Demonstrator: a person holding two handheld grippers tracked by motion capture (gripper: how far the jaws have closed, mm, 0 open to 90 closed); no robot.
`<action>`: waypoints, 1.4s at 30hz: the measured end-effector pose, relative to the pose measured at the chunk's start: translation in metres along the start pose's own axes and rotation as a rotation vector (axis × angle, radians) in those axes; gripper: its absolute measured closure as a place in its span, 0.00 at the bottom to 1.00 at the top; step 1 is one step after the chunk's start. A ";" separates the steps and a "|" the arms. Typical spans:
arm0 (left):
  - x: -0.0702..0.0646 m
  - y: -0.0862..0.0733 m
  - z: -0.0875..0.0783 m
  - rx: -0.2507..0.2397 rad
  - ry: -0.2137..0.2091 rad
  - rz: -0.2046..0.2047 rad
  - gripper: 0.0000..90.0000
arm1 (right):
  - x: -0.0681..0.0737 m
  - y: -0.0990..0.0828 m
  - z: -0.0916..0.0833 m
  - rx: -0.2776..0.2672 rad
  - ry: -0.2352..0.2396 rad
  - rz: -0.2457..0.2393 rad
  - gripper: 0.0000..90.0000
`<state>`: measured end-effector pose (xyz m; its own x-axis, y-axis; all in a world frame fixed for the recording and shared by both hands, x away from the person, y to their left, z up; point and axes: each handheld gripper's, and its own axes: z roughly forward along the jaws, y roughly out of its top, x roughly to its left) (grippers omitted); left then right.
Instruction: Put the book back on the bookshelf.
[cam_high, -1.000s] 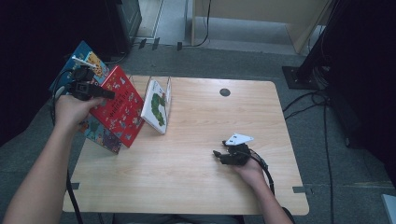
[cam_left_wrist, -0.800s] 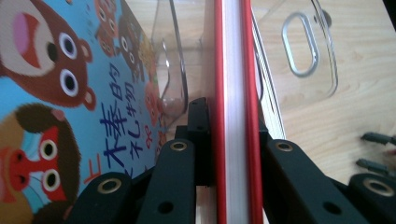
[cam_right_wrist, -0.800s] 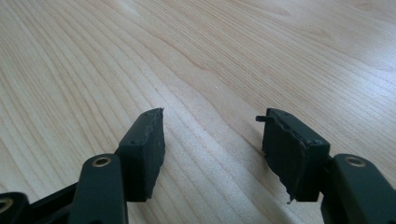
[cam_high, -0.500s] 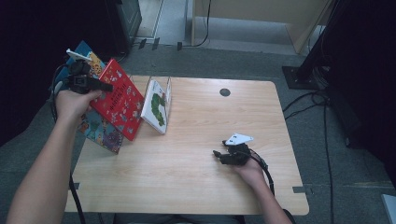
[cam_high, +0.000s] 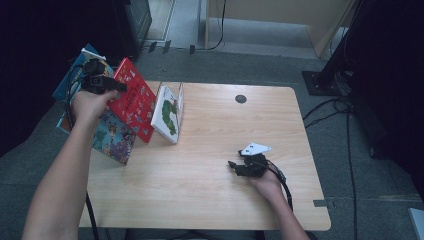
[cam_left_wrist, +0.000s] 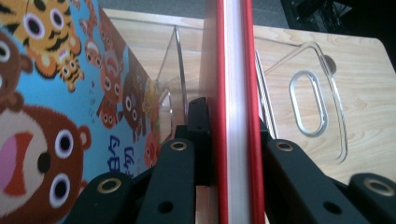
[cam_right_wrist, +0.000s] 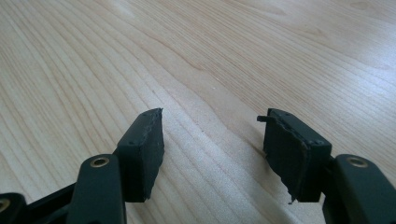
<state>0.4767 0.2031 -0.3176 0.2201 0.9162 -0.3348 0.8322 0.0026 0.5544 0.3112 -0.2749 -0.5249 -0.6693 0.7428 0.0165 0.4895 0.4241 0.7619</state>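
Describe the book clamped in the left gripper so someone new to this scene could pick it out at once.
Start at the wooden table and go to its left edge, where books stand at a clear plastic bookstand. The left gripper is shut on the red book. Its red cover separates it from the blue animal book behind and the white book beside it.

Left tongs (cam_high: 119, 87) clamped, right tongs (cam_right_wrist: 212, 140) apparently open
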 end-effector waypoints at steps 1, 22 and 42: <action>0.000 0.001 0.000 -0.006 0.002 -0.003 0.89 | 0.000 0.000 0.000 -0.001 -0.002 0.000 0.42; 0.009 0.009 -0.015 0.007 -0.006 -0.034 0.66 | 0.002 -0.003 -0.003 -0.003 -0.014 0.015 0.43; 0.011 -0.005 -0.064 -0.031 -0.052 -0.004 0.55 | 0.002 -0.005 -0.006 -0.001 -0.009 0.016 0.41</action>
<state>0.4422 0.2388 -0.2753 0.2435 0.8943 -0.3754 0.8172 0.0193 0.5761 0.3041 -0.2784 -0.5252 -0.6559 0.7545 0.0229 0.4996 0.4112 0.7625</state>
